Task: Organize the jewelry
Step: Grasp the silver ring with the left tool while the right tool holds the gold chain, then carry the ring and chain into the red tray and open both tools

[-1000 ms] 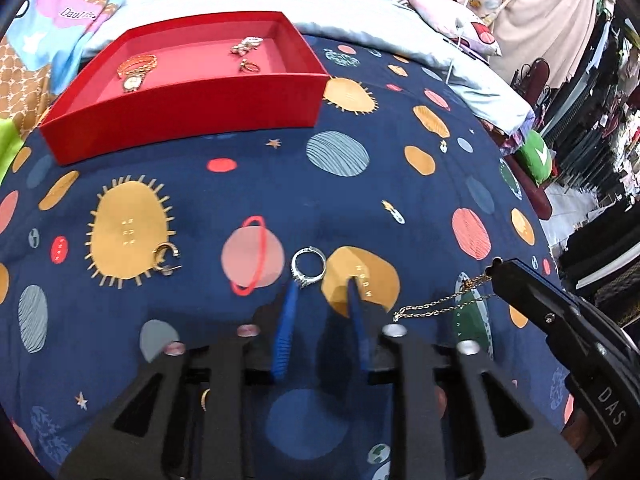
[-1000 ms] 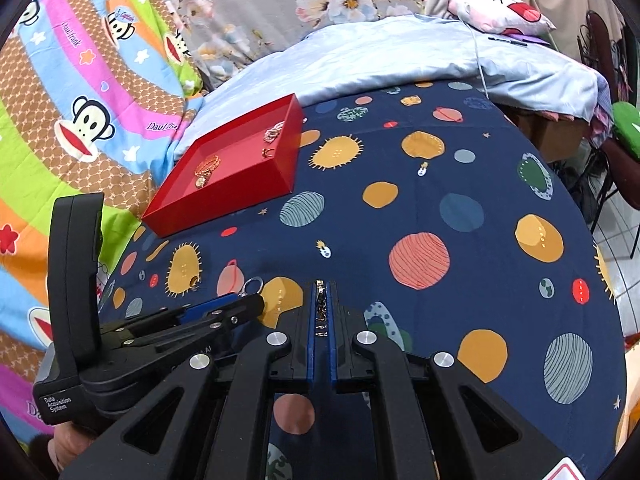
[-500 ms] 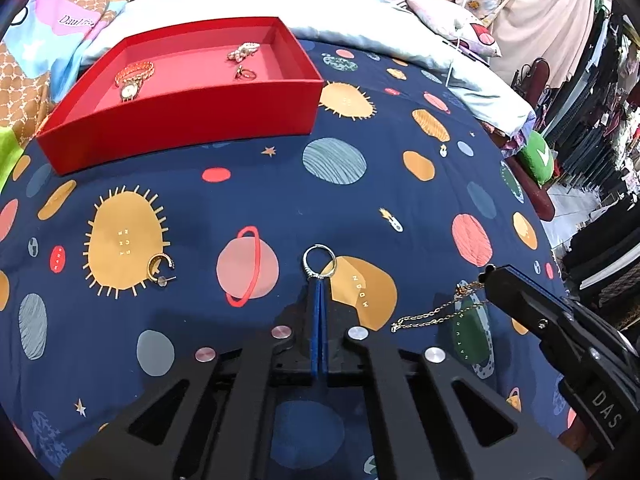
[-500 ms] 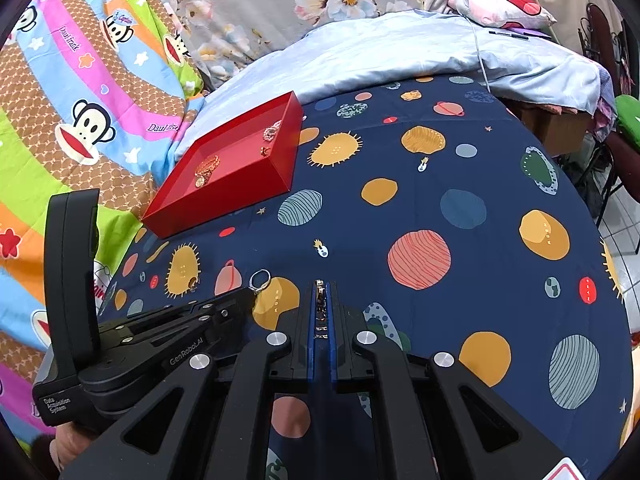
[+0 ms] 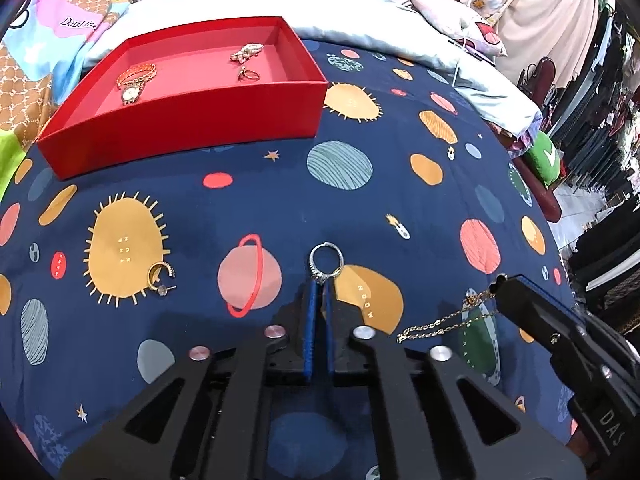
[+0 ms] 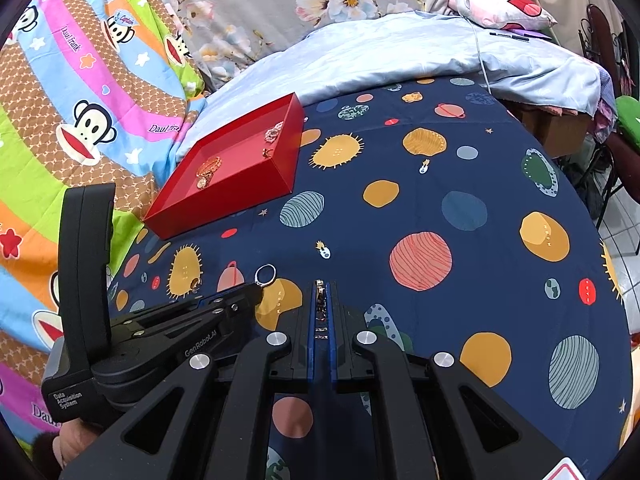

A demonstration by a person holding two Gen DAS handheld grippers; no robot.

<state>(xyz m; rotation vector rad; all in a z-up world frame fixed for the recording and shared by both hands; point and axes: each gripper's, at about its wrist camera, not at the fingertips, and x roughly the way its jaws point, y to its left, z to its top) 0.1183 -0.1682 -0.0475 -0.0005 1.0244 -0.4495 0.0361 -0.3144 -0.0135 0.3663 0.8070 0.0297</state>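
My left gripper is shut on a silver ring, held just above the navy planet-print bedspread; the ring also shows in the right wrist view. My right gripper is shut on a gold chain, which hangs from its tip in the left wrist view. A red tray at the far left holds a gold watch, a pearl piece and a ring. A gold hoop earring lies on the bedspread, left of my left gripper.
A light blue blanket and a white pillow lie beyond the bedspread. A colourful monkey-print cover is to the left. The bed's edge drops off at the right, with a chair and clothes beyond.
My left gripper closed on the silver ring and lifted it slightly off the bedspread. My right gripper stayed shut on the gold chain and rose a little.
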